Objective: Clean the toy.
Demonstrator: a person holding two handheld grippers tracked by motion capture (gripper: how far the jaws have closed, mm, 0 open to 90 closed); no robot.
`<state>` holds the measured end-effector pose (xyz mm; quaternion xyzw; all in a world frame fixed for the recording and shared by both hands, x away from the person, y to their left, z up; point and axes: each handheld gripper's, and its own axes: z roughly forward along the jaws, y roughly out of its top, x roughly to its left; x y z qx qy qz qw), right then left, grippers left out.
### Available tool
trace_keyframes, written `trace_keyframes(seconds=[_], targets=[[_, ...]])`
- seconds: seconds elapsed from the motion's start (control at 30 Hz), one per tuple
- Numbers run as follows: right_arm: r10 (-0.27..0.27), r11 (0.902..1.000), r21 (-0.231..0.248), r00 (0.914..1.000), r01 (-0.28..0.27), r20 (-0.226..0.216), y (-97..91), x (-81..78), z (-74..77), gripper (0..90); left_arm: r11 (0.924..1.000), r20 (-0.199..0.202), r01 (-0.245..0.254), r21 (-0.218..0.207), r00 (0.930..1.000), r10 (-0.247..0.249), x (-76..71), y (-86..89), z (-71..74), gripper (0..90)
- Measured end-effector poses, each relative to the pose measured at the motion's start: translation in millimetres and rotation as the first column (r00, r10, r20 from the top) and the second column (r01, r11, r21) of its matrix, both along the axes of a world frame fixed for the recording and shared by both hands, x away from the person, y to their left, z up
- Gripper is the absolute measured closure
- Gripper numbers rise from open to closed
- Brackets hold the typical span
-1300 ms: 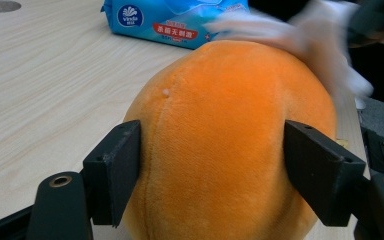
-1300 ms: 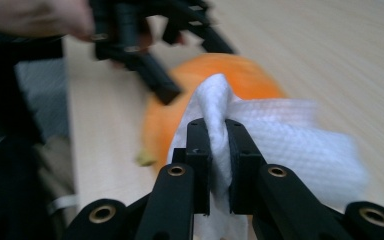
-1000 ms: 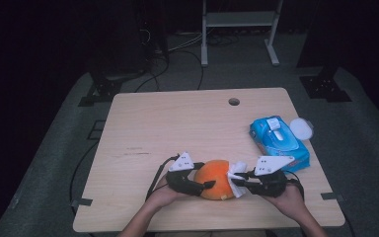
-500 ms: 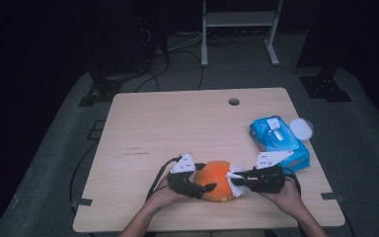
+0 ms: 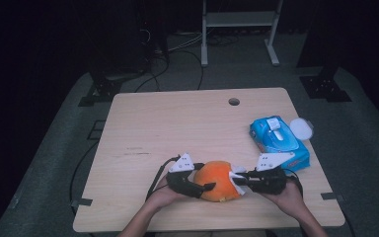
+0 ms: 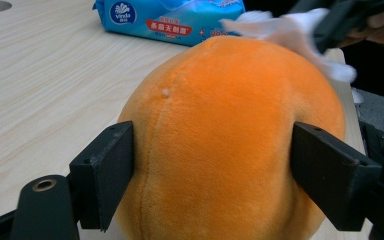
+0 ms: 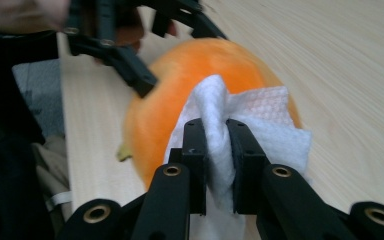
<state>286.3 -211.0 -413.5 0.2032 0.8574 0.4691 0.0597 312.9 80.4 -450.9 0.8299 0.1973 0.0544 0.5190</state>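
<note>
An orange plush ball rests on the wooden table near its front edge. My left gripper comes in from the left and is shut on the plush, one pad on each flank; its jaws have just been opening a little, with the plush still between them. From the right, my right gripper is shut on a folded white wipe, and its jaws have just been closing tighter on it. The wipe lies against the plush's upper right side.
A blue pack of wet wipes lies at the table's right edge, with a round white lid just beyond it. A cable hole sits near the far edge. Stands and cables cross the dark floor behind the table.
The right gripper has edged slightly left with the wipe, pressing it closer onto the plush. The left hand and the plush have stayed put.
</note>
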Motion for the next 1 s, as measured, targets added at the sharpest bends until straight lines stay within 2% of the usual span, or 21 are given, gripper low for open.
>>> trace_keyframes(seconds=[0.13, 0.23, 0.3, 0.37, 0.47, 0.5, 0.6, 0.63, 0.73, 0.77, 0.87, 0.97, 1.0], targets=[[0.063, 0.9968, 0.051, 0.9979, -0.062, -0.015, 0.7, -3.6, 5.4, 79.5, 0.9995, -0.015, -0.028, -0.012, 0.9995, 0.027, 1.1, -1.9, 0.4, 21.6], [0.068, 0.9976, 0.01, 0.9977, -0.068, 0.001, 6.4, -5.2, 3.6, 79.5, 0.9994, -0.023, -0.027, -0.019, 0.9994, 0.027, 1.6, -1.2, -0.1, 22.1], [0.032, 0.9995, 0.005, 0.9995, -0.032, -0.001, 3.7, -0.9, 2.4, 79.6, 0.999, -0.041, -0.032, -0.032, 0.9987, 0.031, 1.9, -0.4, -0.1, 23.2], [-0.028, 0.9996, 0.006, 0.9996, 0.028, -0.008, -2.9, 5.3, 0.5, 79.6, 0.9992, -0.038, -0.025, -0.033, 0.999, 0.024, 1.7, -0.6, -0.1, 23.6], [-0.118, 0.9927, -0.026, 0.993, 0.118, -0.006, -12.7, 10.9, -4.2, 79.7, 0.9991, -0.037, -0.028, -0.032, 0.999, 0.026, 1.7, -0.6, -0.2, 23.5], [-0.119, 0.9926, -0.029, 0.9929, 0.118, -0.011, -14.3, 11.1, -5.3, 79.6, 0.999, -0.037, -0.034, -0.03, 0.9988, 0.033, 1.8, -1.0, -0.2, 23.4], [-0.075, 0.9972, -0.005, 0.9972, 0.075, -0.006, -11.1, 6.5, -2.7, 79.6, 0.9978, -0.05, -0.058, -0.034, 0.9972, 0.056, 2.7, -1.4, -0.7, 22.2], [-0.038, 0.9993, 0.002, 0.9993, 0.038, 0.002, -6.9, 3.1, -0.7, 79.5, 0.9976, -0.053, -0.06, -0.035, 0.9969, 0.058, 3.1, -1.0, -1.1, 21.9], [0.014, 0.9999, -0.004, 0.9996, -0.014, 0.023, 0.8, -3.0, 1.8, 79.5, 0.9971, -0.067, -0.065, -0.039, 0.9958, 0.062, 3.8, 0.7, -2.1, 21.2], [0.022, 0.9997, 0.004, 0.9996, -0.022, 0.016, 0.4, -3.2, 2.3, 79.5, 0.9971, -0.066, -0.065, -0.039, 0.9959, 0.062, 3.8, 0.6, -2.1, 21.2], [-0.014, 0.9998, 0.013, 0.9999, 0.014, 0.002, -3.4, 1.2, 1.0, 79.6, 0.999, -0.037, -0.039, -0.021, 0.9986, 0.038, 0.1, -2.8, -0.2, 21.2], [-0.078, 0.9968, 0.018, 0.9967, 0.078, -0.023, -9.7, 8.8, -2.7, 79.6, 0.9998, -0.013, 0.02, -0.007, 0.9997, -0.02, -4.9, -6.5, 2.6, 20.5], [-0.092, 0.9955, 0.022, 0.9954, 0.092, -0.029, -11.7, 10.9, -3.5, 79.6, 0.9985, -0.006, 0.054, 0.005, 0.9985, -0.054, -7.4, -7.5, 4.1, 19.8]])
